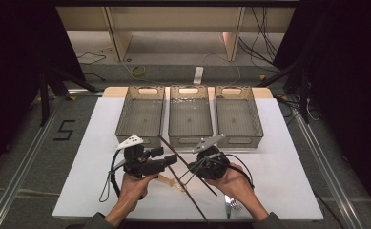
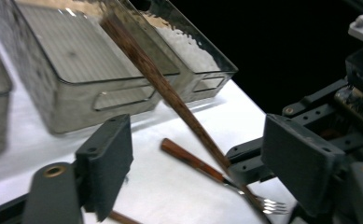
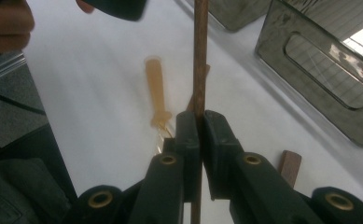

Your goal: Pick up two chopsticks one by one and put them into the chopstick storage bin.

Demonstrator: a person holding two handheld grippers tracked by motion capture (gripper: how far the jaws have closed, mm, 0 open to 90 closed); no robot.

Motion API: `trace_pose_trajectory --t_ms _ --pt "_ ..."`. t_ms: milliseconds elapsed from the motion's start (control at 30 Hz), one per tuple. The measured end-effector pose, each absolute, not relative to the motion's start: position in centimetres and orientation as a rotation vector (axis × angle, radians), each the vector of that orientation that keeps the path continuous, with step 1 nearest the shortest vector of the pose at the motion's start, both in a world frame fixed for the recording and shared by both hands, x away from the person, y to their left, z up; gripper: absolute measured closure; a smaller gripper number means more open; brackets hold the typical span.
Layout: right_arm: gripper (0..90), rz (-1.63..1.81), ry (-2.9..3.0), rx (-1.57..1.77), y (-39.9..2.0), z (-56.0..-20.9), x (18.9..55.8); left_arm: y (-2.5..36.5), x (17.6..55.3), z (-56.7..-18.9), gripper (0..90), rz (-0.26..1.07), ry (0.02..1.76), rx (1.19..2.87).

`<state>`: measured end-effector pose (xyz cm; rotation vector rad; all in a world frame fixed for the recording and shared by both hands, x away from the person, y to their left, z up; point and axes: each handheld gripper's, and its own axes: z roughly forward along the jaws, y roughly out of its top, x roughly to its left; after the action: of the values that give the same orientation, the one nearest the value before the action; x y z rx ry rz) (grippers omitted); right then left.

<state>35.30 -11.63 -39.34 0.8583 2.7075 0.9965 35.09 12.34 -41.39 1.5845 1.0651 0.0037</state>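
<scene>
1. One long brown wooden chopstick point(image 1: 185, 164) is the thing in hand: in the high view it runs as a slanted line from just below the middle bin, centre of the frame, down and right past the right gripper point(image 1: 198, 167) (a second dark stick crosses under it, toward the lower middle).
2. The right gripper's jaws are clamped tight on the chopstick point(image 3: 200, 60); in the right gripper view the stick rises straight up from between the pads to the top edge.
3. The left gripper point(image 1: 161, 157) sits left of centre in the high view, jaws spread wide with nothing pressed between them. In the left gripper view the chopstick point(image 2: 165, 88) crosses the gap between its jaws on a diagonal, upper left to lower right.
4. The relation that matters, I judge: the stick's free upper end points toward the three bins, and the left gripper is nearer that free length, so a handover or steadying grip would fall to it.
5. Materials: grained, matte wood, slim and round; three translucent grey plastic bins point(image 1: 190, 117), ribbed floors, cut-out handles; white table cover point(image 1: 278, 181).
6. Nearby lie a fork with a brown handle point(image 2: 202, 165) and a pale amber-handled utensil point(image 3: 157, 91).
</scene>
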Motion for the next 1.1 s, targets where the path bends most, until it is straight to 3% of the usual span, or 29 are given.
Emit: trace_pose_trajectory --t_ms 100,333,833,867,1100 --pt "85.5 1.028 2.696 0.841 -11.4 -39.1 35.0 12.0 35.4 -41.5 36.0 -0.052 1.064 1.560" --pt "85.5 1.061 2.682 0.804 -11.1 -38.8 34.6 11.7 35.7 -41.7 49.4 -0.094 1.053 1.550" --pt "85.4 1.104 2.663 0.791 -10.8 -38.8 34.4 10.8 35.7 -42.4 70.0 -0.195 1.031 1.574" --pt "85.4 1.109 2.663 0.788 -10.8 -38.8 34.4 10.9 35.7 -42.4 76.9 -0.197 1.036 1.567" --pt "84.8 1.126 2.662 0.792 -10.7 -39.0 34.3 11.1 35.9 -42.3 83.6 -0.248 1.036 1.552"
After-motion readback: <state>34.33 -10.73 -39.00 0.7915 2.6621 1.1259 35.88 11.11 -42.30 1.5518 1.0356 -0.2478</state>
